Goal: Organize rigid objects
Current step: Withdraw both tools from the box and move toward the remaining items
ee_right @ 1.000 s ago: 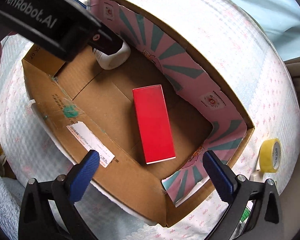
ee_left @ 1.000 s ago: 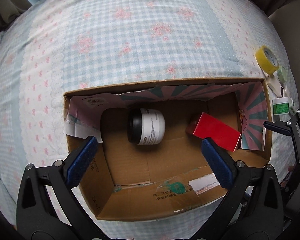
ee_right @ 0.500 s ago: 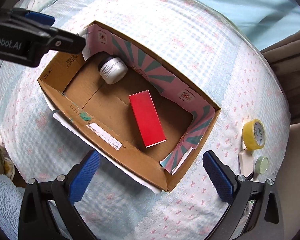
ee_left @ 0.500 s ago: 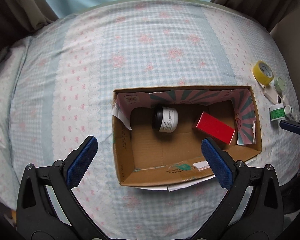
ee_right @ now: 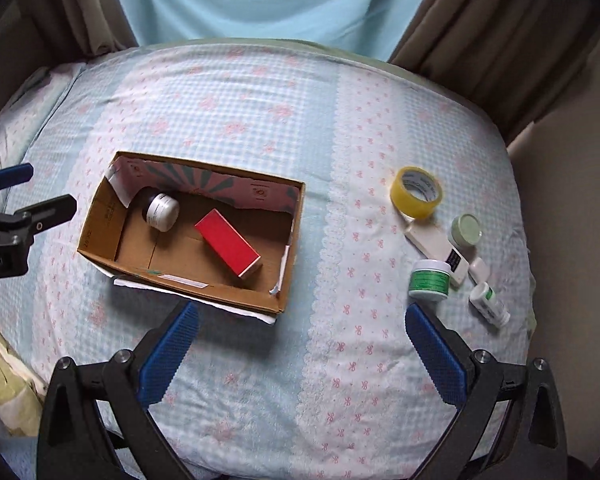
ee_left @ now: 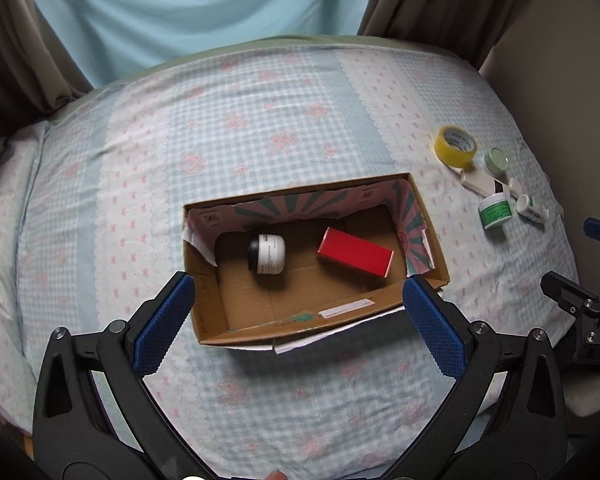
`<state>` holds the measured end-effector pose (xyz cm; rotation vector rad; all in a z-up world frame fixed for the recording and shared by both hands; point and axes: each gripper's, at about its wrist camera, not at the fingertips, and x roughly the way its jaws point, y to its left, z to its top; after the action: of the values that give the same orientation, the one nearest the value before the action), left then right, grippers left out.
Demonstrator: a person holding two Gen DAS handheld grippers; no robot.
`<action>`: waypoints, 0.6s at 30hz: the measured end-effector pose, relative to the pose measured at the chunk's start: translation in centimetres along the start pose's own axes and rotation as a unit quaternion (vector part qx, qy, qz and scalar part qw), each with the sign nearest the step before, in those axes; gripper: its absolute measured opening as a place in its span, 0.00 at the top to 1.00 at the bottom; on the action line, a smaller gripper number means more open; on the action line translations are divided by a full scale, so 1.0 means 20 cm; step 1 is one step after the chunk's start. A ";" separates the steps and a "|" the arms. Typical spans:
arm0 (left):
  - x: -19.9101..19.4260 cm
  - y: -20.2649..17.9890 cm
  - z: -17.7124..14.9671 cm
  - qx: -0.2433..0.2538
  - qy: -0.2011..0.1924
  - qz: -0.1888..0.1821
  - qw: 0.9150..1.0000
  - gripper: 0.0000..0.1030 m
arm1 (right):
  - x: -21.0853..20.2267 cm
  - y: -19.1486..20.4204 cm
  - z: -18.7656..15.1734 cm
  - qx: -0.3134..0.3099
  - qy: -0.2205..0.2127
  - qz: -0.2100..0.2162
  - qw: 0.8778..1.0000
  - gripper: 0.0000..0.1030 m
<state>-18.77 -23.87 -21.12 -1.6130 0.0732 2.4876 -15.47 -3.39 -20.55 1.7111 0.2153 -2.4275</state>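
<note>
Checked blue-and-pink bedspread (ee_right: 260, 128) is covering the bed, with the open brown cardboard box (ee_right: 100, 236) lying on it. Inside the box, a white jar with black lid (ee_left: 267, 253) and a red rectangular carton (ee_left: 355, 258) are lying apart. Right of the box, a yellow tape roll (ee_right: 416, 192) and small green-and-white jars (ee_right: 430, 280) are sitting. Left claw (ee_left: 298, 324) and right claw (ee_right: 300, 350) are both hanging spread wide, gripping nothing.

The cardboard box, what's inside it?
Inside the cardboard box lie a white jar with a black lid, on its side, and a red box. The near wall hides a strip of the floor, so anything there can't be seen.
</note>
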 end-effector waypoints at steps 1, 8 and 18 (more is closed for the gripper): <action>0.00 -0.04 0.00 0.003 0.000 -0.007 1.000 0.00 | -0.03 -0.05 -0.03 0.016 -0.002 -0.002 1.000 0.00; -0.04 -0.33 0.03 0.026 -0.009 -0.023 0.999 0.00 | -0.12 -0.41 -0.23 0.105 0.004 0.001 0.995 0.00; 0.07 -0.87 0.24 0.068 0.021 -0.056 0.996 0.00 | -0.12 -0.92 -0.38 0.145 -0.001 0.031 0.989 0.00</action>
<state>-20.71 -6.01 -19.40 -1.5688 0.1497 2.3119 -11.71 16.22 -20.47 1.7961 -0.1996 -2.5143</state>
